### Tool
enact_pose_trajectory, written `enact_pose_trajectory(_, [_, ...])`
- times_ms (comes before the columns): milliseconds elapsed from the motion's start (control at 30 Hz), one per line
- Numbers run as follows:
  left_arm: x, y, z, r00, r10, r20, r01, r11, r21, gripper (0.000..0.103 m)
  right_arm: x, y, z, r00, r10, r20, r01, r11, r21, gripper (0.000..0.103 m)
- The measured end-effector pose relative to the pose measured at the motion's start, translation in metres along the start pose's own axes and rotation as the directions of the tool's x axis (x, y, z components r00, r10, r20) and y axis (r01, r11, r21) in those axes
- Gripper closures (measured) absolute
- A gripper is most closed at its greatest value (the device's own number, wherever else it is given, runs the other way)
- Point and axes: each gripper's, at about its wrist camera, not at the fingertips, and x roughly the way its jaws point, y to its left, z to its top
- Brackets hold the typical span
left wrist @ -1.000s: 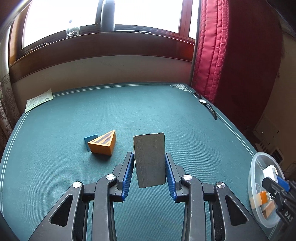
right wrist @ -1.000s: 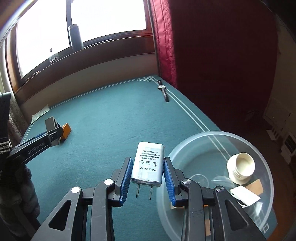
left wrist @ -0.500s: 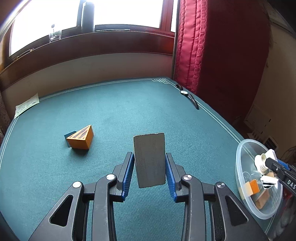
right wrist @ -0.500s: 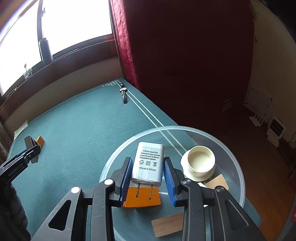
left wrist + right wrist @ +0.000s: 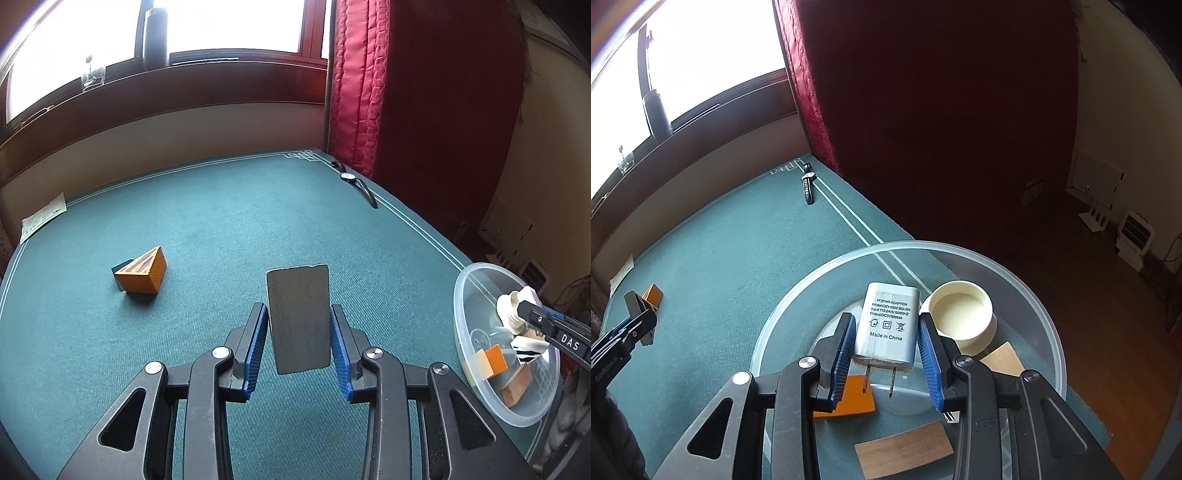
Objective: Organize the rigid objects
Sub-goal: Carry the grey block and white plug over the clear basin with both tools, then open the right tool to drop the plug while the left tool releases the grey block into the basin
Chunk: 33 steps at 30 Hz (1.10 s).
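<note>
A green felt-covered table (image 5: 229, 221) was seen beneath a bright window, with a red quilted curtain (image 5: 354, 92) hung at about one o'clock. In the left wrist view, going from the left: a paper slip (image 5: 42, 218) was laid at the table's ten o'clock edge; an orange wedge block (image 5: 142, 271) was set against a small blue block (image 5: 120, 266), well apart from the grippers. The left gripper (image 5: 298, 339) was clamped on a dark grey rectangular block (image 5: 298, 317), held upright above the felt. A wristwatch (image 5: 354, 182) was laid near the far corner at one o'clock.

At three o'clock a clear plastic bowl (image 5: 465, 295) was placed at the table's edge. In the right wrist view, the right gripper (image 5: 886, 347) was held over that bowl (image 5: 1049, 317), its pads closed on a white power adapter (image 5: 886, 321), prongs pointed toward the camera. Within the bowl were seen an orange block (image 5: 853, 398), a white cap (image 5: 960, 314) and two flat wooden pieces (image 5: 905, 448), (image 5: 1003, 358). The adapter was just beside the cap.
</note>
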Motion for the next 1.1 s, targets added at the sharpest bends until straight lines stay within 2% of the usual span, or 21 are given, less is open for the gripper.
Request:
enact_pose_trajectory(367, [0.0,-0.019,-0.006,1.0,-0.022,-0.018,0.022,0.999,0.037,0.068,0.002,-0.013,0.002,1.0,0.01,0.005,-0.01,0.999,0.038,0.065])
enact_pose_trajectory(500, [0.002,-0.029,-0.009,0.998,-0.049,-0.041,0.05,0.998,0.04,0.068,0.006,-0.015,0.0,1.0,0.016,-0.002,-0.016,0.999,0.045,0.062])
enact_pose_trajectory(933, [0.007,-0.07,-0.009,0.988,-0.13,-0.083,0.135,0.989,0.066,0.068,0.007,-0.027,0.002,1.0,0.025,0.004,-0.025,0.999,0.039,0.062])
enact_pose_trajectory(1100, [0.008,-0.091,-0.006,0.982,-0.164,-0.09,0.172,0.981,0.086,0.068,0.008,-0.032,0.005,1.0,0.023,0.015,-0.024,0.999,0.033,0.058])
